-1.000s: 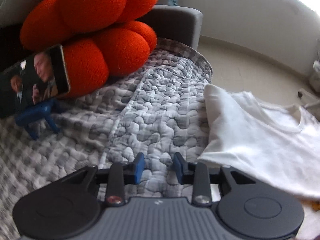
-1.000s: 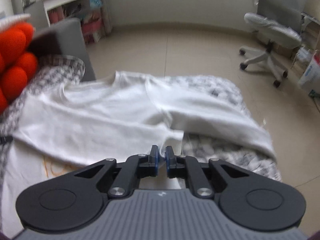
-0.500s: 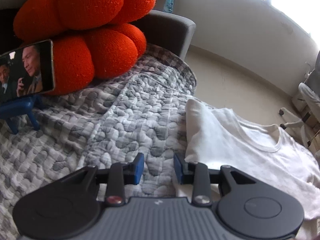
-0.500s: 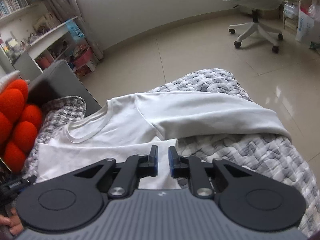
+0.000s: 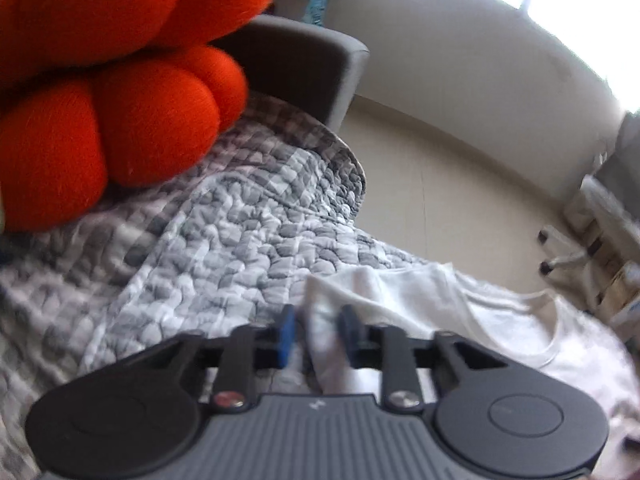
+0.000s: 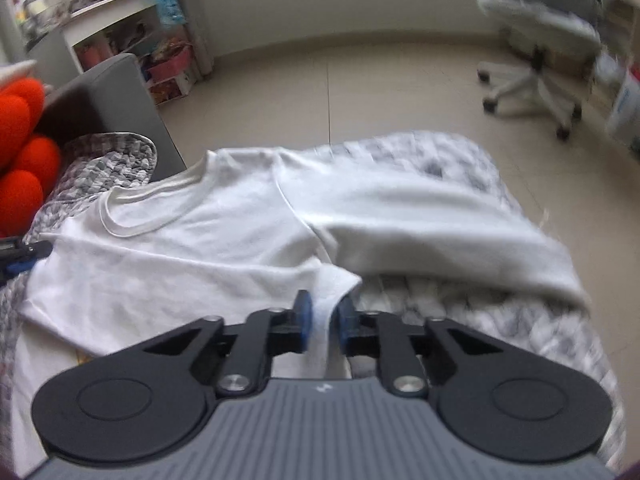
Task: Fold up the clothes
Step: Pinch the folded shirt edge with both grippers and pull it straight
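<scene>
Nearest each camera, the left gripper [image 5: 316, 336] and the right gripper [image 6: 323, 320] each have their jaws partly open with a white fold of the shirt [image 6: 224, 248] between the pads; whether the pads actually pinch the cloth I cannot tell (both views are blurred). Beyond them the shirt lies on the quilt [image 5: 224, 248], hem doubled up over the chest, collar toward the far edge, one long sleeve [image 6: 440, 216] spread toward the quilt's right edge. I judge a fold is mid-way; next, that sleeve needs bringing in over the body.
</scene>
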The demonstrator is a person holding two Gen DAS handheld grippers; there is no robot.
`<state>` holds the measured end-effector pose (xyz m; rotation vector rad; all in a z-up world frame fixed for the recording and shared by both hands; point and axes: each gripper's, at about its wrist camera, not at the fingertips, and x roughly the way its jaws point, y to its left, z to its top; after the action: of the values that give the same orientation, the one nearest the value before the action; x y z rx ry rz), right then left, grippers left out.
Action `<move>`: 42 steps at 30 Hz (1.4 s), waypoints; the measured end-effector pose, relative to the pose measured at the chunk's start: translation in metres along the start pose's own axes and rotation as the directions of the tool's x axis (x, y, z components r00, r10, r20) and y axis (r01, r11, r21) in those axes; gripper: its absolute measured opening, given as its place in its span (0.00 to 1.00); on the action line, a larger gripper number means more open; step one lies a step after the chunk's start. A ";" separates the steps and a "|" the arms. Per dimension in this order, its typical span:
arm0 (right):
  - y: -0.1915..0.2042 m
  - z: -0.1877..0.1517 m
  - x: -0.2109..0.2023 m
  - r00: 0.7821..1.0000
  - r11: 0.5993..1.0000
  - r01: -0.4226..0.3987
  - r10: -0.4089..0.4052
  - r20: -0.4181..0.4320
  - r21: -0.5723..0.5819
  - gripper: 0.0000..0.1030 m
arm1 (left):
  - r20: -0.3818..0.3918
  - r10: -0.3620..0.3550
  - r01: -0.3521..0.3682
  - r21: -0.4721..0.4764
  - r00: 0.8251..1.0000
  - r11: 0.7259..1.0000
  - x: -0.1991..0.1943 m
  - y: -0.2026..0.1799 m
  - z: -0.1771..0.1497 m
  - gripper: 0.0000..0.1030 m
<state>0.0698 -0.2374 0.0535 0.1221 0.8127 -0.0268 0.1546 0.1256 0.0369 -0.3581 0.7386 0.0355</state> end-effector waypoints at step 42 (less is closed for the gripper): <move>0.014 0.031 0.042 0.978 0.993 0.109 -0.098 0.184 -0.051 0.07 | 0.087 -0.036 0.045 -0.103 0.996 0.994 -0.006 0.032 0.003 0.05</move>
<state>0.1218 -0.2266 0.0452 0.0187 0.6367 -0.1099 0.1475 0.1573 0.0329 -0.4686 0.6464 0.0512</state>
